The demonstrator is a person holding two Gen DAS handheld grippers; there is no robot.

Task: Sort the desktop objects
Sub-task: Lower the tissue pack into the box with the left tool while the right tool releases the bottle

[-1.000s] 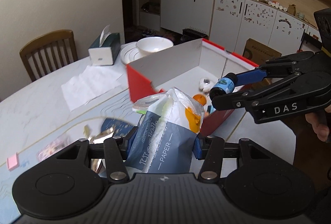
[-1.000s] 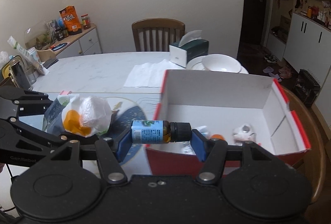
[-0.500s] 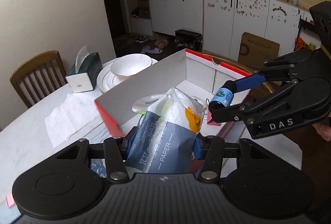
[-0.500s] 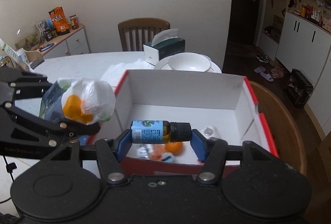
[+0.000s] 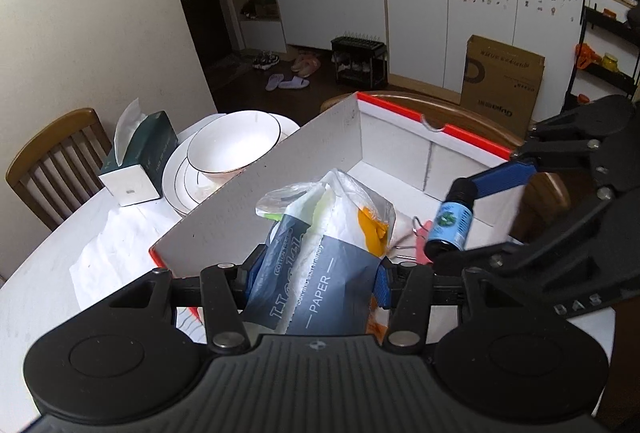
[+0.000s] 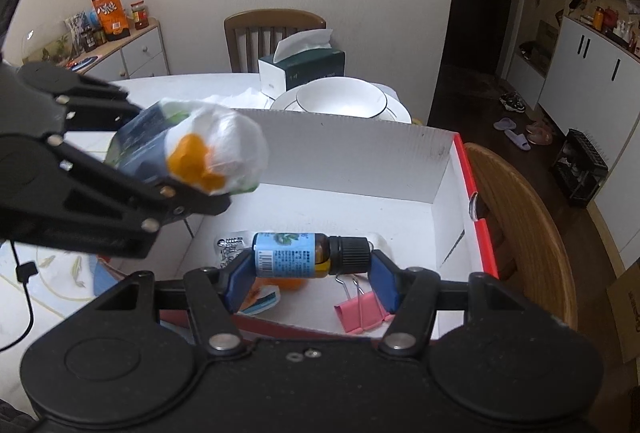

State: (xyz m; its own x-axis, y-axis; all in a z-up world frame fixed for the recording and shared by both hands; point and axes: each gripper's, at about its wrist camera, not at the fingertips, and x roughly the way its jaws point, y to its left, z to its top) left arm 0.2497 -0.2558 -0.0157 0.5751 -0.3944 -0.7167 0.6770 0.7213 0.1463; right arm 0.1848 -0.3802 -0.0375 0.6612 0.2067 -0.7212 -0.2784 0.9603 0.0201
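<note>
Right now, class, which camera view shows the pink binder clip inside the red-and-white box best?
The right wrist view: the pink binder clip lies on the floor of the red-and-white box, body and wire handles mostly visible. In the left wrist view only a sliver of it shows, between the tissue-paper pack and small blue-labelled bottle.

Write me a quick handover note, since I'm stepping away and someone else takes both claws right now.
Left claw: shut on the tissue pack, held above the box's near-left corner.
Right claw: shut on the small bottle, held sideways over the box.
Done: pink binder clip, an orange item and small packets already lie in the box.
Left: release both held items into the box.
</note>
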